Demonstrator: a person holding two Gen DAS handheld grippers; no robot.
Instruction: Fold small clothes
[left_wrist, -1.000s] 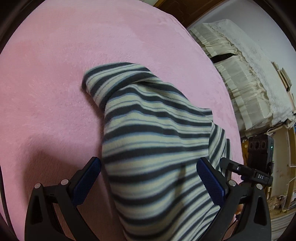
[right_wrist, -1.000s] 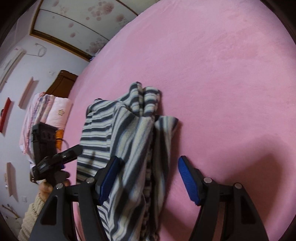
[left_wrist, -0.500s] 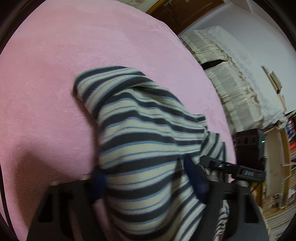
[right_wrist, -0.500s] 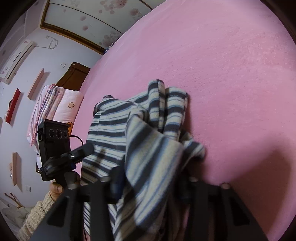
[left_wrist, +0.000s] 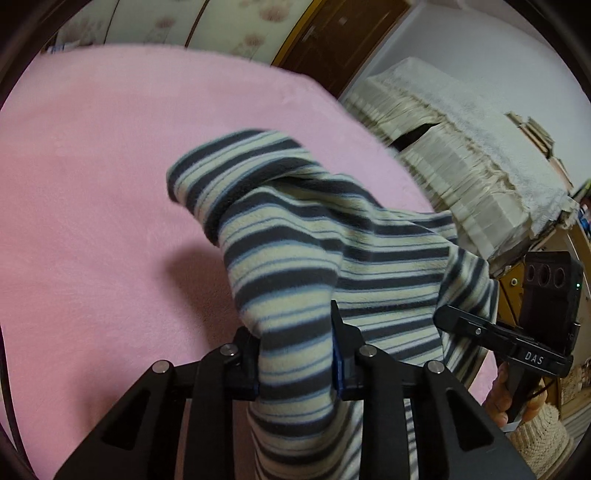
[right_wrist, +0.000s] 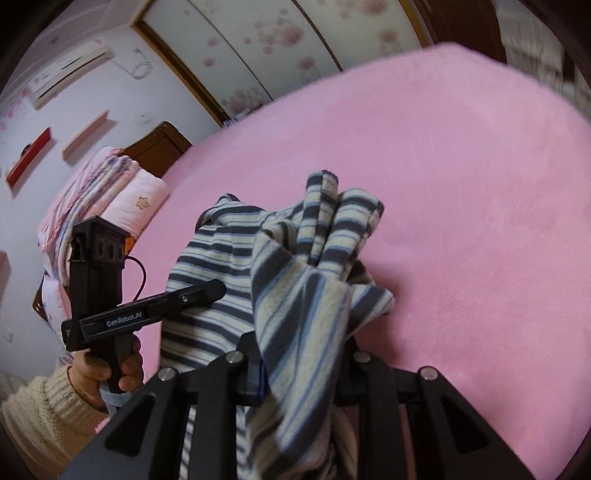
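Observation:
A fleece garment (left_wrist: 332, 236) with dark grey, cream and blue stripes is lifted off the pink bed cover (left_wrist: 92, 166). My left gripper (left_wrist: 295, 354) is still closing, its pads pressing on a bunched edge of the garment. In the right wrist view the garment (right_wrist: 295, 295) hangs in folds from my right gripper (right_wrist: 301, 369), whose jaws are also closing with fabric pinched between them. Each camera sees the other tool: the right gripper (left_wrist: 480, 328) at the garment's right edge, the left gripper (right_wrist: 177, 299) at its left edge. Both sets of pads are mostly hidden by cloth.
The pink bed cover (right_wrist: 461, 184) spreads wide beyond the garment. Folded pink quilts (right_wrist: 110, 192) are stacked at the left side. A cream-draped piece of furniture (left_wrist: 461, 155) stands to the right. A hand (right_wrist: 107, 373) in a knitted sleeve holds the left tool.
Both grippers went from wide open to closed on the garment's edges. Both have risen, lifting the fabric off the bed, and more of the room shows.

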